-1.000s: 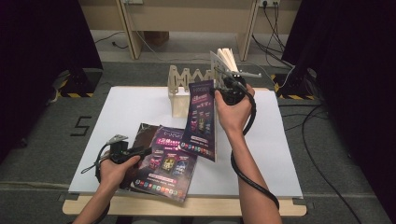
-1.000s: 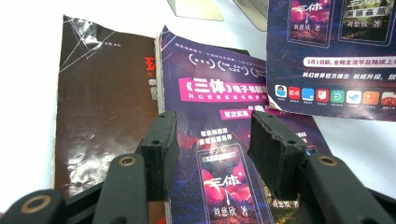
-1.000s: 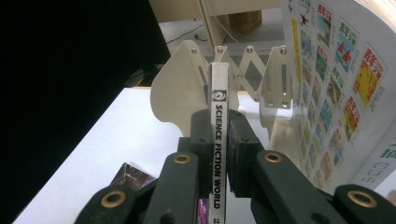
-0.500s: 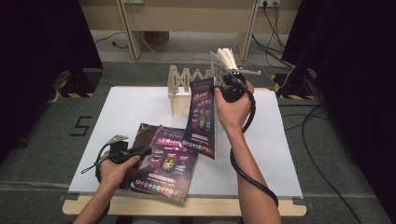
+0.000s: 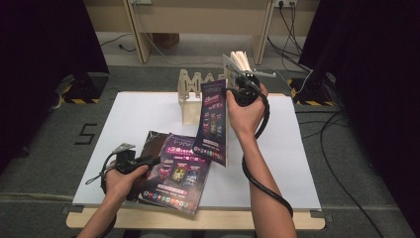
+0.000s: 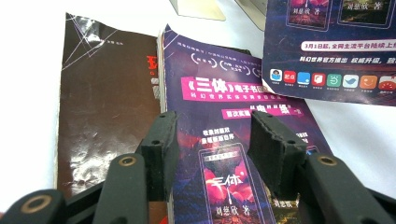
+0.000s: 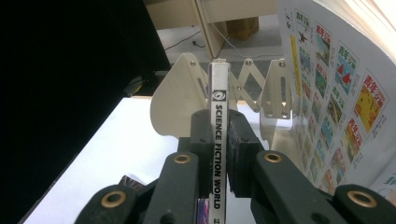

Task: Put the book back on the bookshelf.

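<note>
Three magazines are in play: two lie stacked on the white table [image 5: 124,124], and one hangs upright in front of the wooden rack [image 5: 190,96]. The right gripper [image 7: 218,140] is clamped on the spine of the raised magazine [image 5: 214,121]. The left gripper [image 6: 212,140] has its jaws apart, straddling the purple magazine [image 5: 181,171] that lies over the dark magazine [image 6: 107,102] without pressing it.

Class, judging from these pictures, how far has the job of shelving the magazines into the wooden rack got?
Done: one magazine stands in the rack. In hand: the right gripper clamps a raised magazine by its spine. Left: two magazines lie on the table, under the open left gripper.
</note>
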### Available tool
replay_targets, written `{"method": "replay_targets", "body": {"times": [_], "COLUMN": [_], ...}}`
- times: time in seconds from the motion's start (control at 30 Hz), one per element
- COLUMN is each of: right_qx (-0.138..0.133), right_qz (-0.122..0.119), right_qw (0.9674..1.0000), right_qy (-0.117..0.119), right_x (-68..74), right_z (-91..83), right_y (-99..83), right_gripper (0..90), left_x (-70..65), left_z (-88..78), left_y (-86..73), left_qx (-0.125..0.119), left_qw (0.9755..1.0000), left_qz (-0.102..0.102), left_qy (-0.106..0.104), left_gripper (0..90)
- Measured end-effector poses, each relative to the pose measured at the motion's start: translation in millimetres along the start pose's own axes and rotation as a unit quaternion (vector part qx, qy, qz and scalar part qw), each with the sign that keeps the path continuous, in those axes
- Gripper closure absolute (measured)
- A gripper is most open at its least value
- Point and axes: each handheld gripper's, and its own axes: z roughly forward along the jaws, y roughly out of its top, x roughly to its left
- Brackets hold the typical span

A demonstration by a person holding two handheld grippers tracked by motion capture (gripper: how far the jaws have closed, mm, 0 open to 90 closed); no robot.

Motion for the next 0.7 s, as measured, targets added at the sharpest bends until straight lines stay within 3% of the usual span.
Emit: {"method": "replay_targets", "body": {"times": [0.7], "right_qx": [-0.008], "right_qz": [-0.002], "right_qw": [0.9999], "right_qy": [-0.008], "right_x": [-0.1], "right_z": [2.5], "right_y": [8.1], "right_gripper": [83.3], "left_x": [0.2], "left_z": [0.5], "left_y": [0.0], "left_qx": [0.001], "left_qw": [1.0], "left_qz": [-0.002], "left_qy": [0.001], "left_gripper": [51.2]}}
